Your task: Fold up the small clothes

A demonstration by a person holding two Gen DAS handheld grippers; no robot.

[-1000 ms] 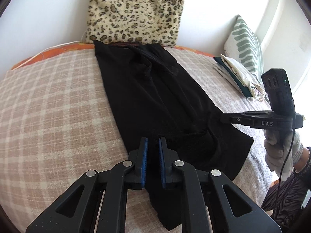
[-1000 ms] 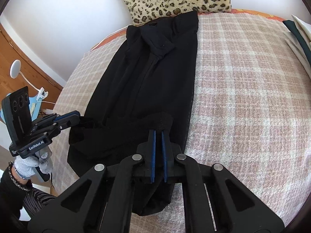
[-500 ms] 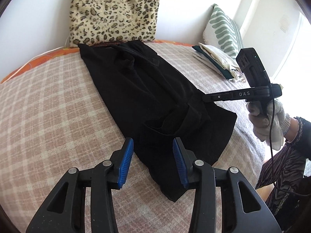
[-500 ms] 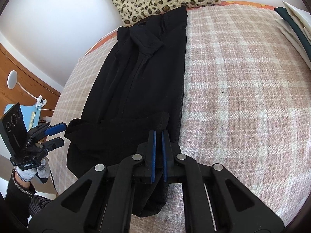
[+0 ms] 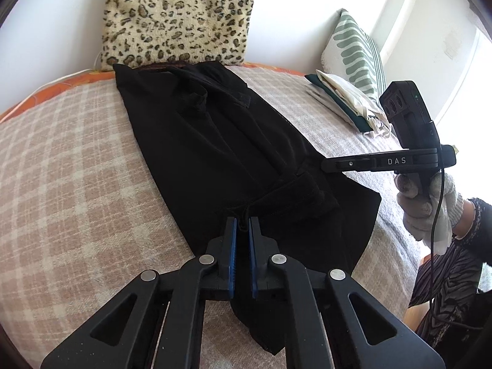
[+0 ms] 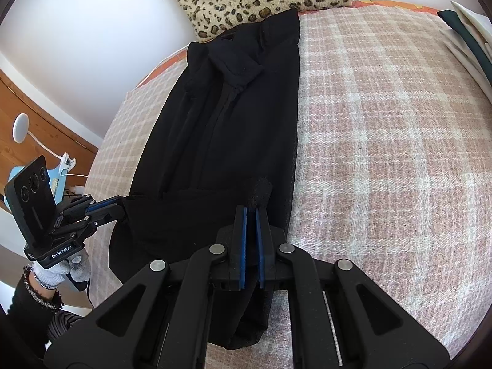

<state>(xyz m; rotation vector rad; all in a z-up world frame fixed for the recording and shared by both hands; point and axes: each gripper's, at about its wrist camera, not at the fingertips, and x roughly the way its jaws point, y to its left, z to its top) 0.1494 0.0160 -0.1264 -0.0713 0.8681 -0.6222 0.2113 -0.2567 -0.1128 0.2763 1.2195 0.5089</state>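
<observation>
Left wrist view: your left claw (image 5: pixel 242 229) has just closed again on the black garment's (image 5: pixel 215 141) near hem.
Half a second ago those jaws stood wide over the cloth; now they pinch a ridge of it. Your right claw (image 6: pixel 251 215) keeps its narrow clamp on the neighbouring corner. With the garment stretched along the plaid bed cover (image 6: pixel 384 141), both corners look ready to lift and fold toward the leopard-print cushion (image 5: pixel 178 15).

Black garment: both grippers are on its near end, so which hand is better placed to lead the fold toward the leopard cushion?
Neither clearly. The left gripper, which has just closed, and the right gripper each pinch a near corner of the black garment; likely both lift together toward the leopard cushion.
</observation>
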